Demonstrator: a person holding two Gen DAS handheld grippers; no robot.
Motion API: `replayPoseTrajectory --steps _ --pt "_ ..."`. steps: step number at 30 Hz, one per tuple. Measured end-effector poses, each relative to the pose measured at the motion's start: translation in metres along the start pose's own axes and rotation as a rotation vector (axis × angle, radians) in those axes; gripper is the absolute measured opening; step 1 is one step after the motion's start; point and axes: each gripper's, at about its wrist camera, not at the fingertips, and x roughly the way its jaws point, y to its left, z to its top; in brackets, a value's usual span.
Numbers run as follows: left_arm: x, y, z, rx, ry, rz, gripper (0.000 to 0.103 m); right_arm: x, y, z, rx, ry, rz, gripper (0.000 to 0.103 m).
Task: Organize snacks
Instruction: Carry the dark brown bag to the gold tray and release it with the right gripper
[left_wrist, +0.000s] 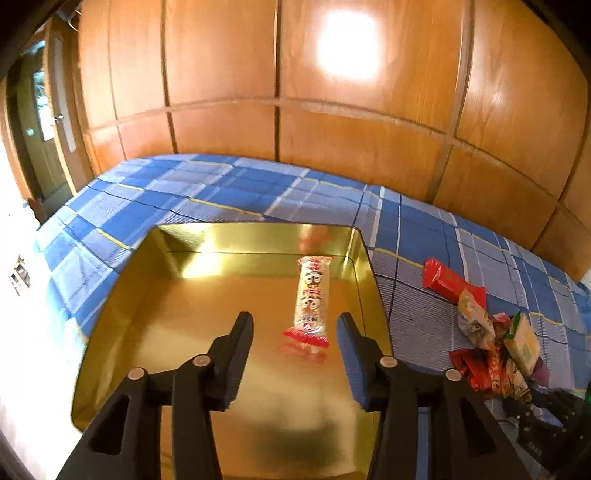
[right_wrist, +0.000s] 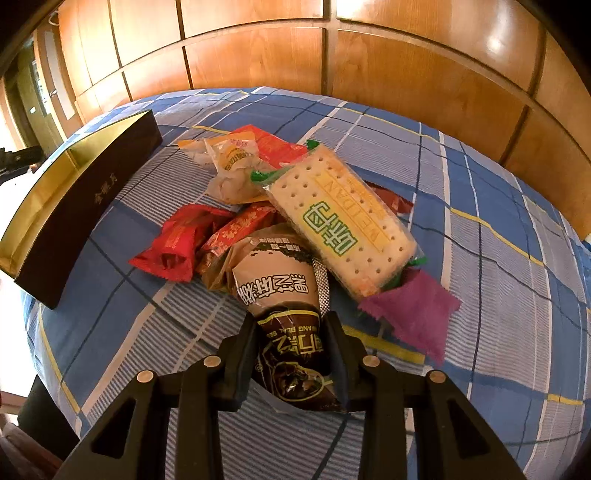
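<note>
A gold-lined box (left_wrist: 184, 295) sits on the bed. A long snack bar in a clear and red wrapper (left_wrist: 312, 295) lies inside it near the right wall. My left gripper (left_wrist: 295, 319) hovers over the box, open, with the bar's near end just beyond its tips and untouched. My right gripper (right_wrist: 291, 325) is shut on a brown snack packet (right_wrist: 280, 295) at the near edge of a snack pile. On the pile lie a cracker pack with green lettering (right_wrist: 340, 221), a red packet (right_wrist: 177, 243) and a pale bun packet (right_wrist: 232, 166).
The bed has a blue plaid sheet (right_wrist: 480, 258). The box's dark outer wall (right_wrist: 85, 210) stands left of the pile. A purple wrapper (right_wrist: 410, 317) lies at the pile's right. Wooden wall panels (left_wrist: 332, 110) rise behind the bed. A red packet (left_wrist: 443, 278) lies right of the box.
</note>
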Motion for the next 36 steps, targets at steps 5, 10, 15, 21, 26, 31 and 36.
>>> replayPoseTrajectory --steps 5,10,15,21,26,31,36 --pt "-0.020 0.006 -0.009 0.002 -0.046 0.032 0.056 -0.007 0.004 -0.008 0.013 -0.003 -0.015 0.031" --pt "-0.029 0.011 -0.018 -0.001 -0.058 0.049 0.057 -0.016 0.006 -0.016 0.050 0.003 -0.003 0.028" --pt "-0.035 0.013 -0.026 0.006 -0.064 0.064 0.058 -0.022 0.001 -0.024 0.160 0.014 0.106 0.026" --pt "-0.042 0.015 -0.031 0.012 -0.081 0.075 0.060 -0.023 0.006 -0.029 0.252 0.029 0.269 0.025" --pt "-0.049 0.018 -0.030 0.017 -0.107 0.084 0.061 -0.025 0.010 -0.028 0.305 0.023 0.351 0.024" --pt "-0.055 0.020 -0.030 0.022 -0.128 0.095 0.063 -0.036 0.021 -0.019 0.291 -0.002 0.380 0.024" --pt "-0.059 0.023 -0.031 0.019 -0.135 0.097 0.063 -0.042 0.040 -0.006 0.244 -0.012 0.386 0.024"
